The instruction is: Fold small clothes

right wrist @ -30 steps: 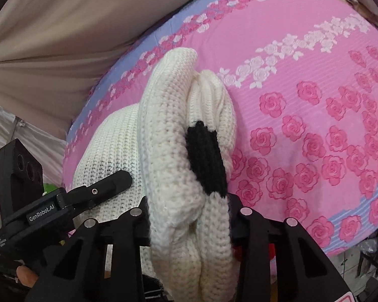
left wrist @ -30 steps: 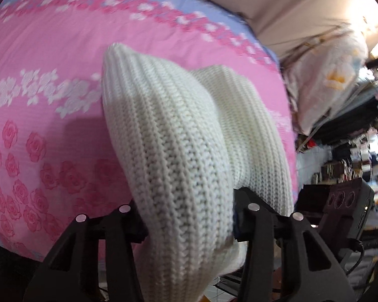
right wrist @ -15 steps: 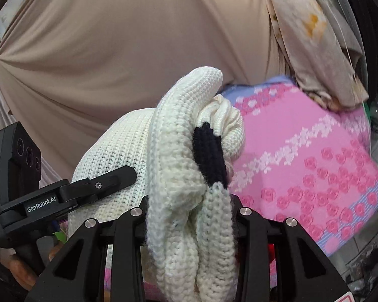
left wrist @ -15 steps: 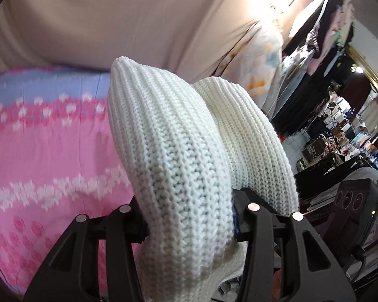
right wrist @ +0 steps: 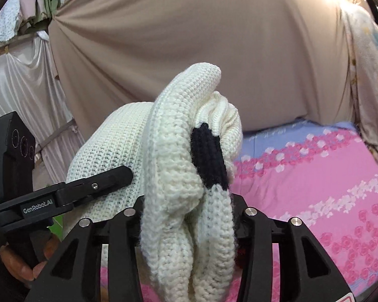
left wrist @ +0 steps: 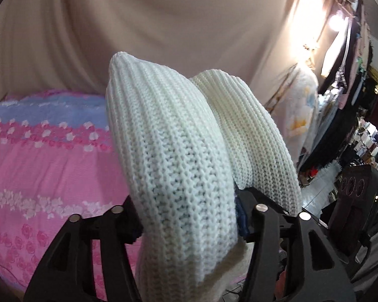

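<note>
Now the white knit garment stands lengthwise between the left gripper, pointing toward the upper frame, jaws easing apart but pads touching. Only the right view shows its black patch, with the right gripper loosening around bunched folds above the pink bed.
</note>
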A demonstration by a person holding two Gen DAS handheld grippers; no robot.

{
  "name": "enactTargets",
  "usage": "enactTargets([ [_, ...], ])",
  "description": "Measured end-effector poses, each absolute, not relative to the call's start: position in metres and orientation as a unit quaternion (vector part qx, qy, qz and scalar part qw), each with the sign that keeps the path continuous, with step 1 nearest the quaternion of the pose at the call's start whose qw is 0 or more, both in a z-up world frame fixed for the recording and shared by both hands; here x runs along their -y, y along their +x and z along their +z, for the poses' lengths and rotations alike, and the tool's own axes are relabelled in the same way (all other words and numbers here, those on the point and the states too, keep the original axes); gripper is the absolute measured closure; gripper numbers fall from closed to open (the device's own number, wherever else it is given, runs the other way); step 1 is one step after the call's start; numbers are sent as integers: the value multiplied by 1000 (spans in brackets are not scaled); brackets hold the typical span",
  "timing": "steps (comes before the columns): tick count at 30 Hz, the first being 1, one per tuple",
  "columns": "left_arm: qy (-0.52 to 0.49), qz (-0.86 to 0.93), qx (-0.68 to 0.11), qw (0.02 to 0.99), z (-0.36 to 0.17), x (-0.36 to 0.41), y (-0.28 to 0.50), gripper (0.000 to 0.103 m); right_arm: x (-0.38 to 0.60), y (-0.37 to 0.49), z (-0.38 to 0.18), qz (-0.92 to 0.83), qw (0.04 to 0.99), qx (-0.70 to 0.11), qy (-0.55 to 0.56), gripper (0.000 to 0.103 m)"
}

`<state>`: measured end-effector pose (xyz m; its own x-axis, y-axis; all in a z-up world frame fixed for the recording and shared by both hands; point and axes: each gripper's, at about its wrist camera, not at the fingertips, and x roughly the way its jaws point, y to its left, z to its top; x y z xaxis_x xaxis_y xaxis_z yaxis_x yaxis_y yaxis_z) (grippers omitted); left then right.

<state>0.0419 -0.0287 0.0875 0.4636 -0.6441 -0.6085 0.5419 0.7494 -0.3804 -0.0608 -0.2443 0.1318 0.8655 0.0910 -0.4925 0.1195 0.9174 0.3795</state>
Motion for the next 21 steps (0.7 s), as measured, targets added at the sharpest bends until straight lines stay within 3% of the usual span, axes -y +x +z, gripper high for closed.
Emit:
enactTargets([
  [2, -53, -294, -447, 843, 8, 12, 73, 38, 241, -30, 71, -3, 926, -311, 212, 48],
  [3, -50, -267, -487, 830, -27, 1, 82, 39, 239, -19, 36, -24, 916, -345, 205, 48],
  [4, -61, -242, -523, 815, -55, -12, 88, 47, 239, -8, -5, -56, 890, -407, 199, 49],
  [5, -87, -221, -556, 797, -79, -31, 90, 48, 239, -7, -32, -75, 862, -456, 210, 58],
  [6, -109, -213, -563, 791, -86, -44, 89, 48, 240, -10, -47, -73, 843, -478, 236, 65],
  [8, -151, -205, -551, 795, -86, -68, 86, 43, 242, -24, -51, -60, 837, -468, 277, 65],
  [12, -178, -196, -527, 807, -72, -74, 105, 34, 239, -8, -33, -56, 865, -449, 216, 42],
  [14, -166, -190, -522, 815, -73, -63, 119, 19, 240, 16, -36, -42, 863, -454, 219, 31],
  [16, -153, -190, -521, 818, -79, -52, 130, 15, 241, 45, -54, -23, 851, -472, 228, 30],
  [21, -166, -180, -579, 778, -138, -39, 163, 15, 238, 96, -98, 0, 806, -530, 264, 27],
])
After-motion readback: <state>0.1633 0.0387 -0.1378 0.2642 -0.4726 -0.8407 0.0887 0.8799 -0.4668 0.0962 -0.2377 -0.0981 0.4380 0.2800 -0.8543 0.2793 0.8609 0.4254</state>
